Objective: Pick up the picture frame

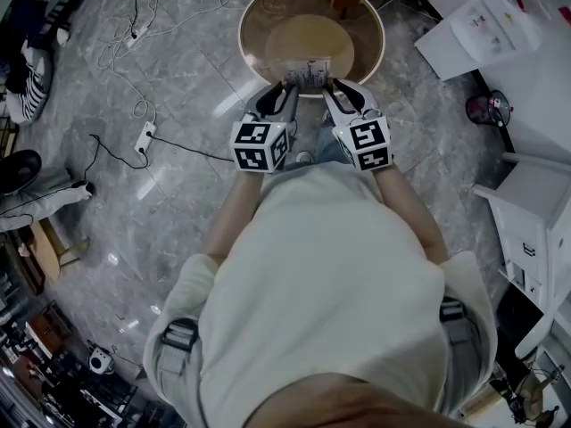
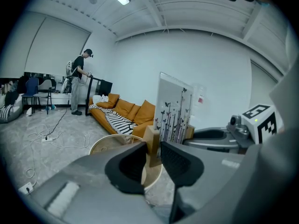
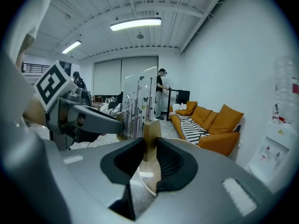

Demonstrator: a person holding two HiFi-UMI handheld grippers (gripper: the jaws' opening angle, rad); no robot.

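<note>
I'm working over the round wooden table (image 1: 254, 12) on a grey marble floor (image 1: 169, 194), well away from the orange sofa (image 3: 212, 120) by the wall. The picture frame (image 2: 173, 108), a clear panel printed with stems and butterflies, stands upright at the table's near rim, between my two tools. The left gripper (image 1: 288, 89) has its tongs narrowed onto the frame's wooden left edge, and the right gripper (image 1: 329, 87) pinches the right edge likewise. So the grasp looks made on both sides. I can't tell whether the frame has cleared the tabletop, so I judge that raising it remains.
</note>
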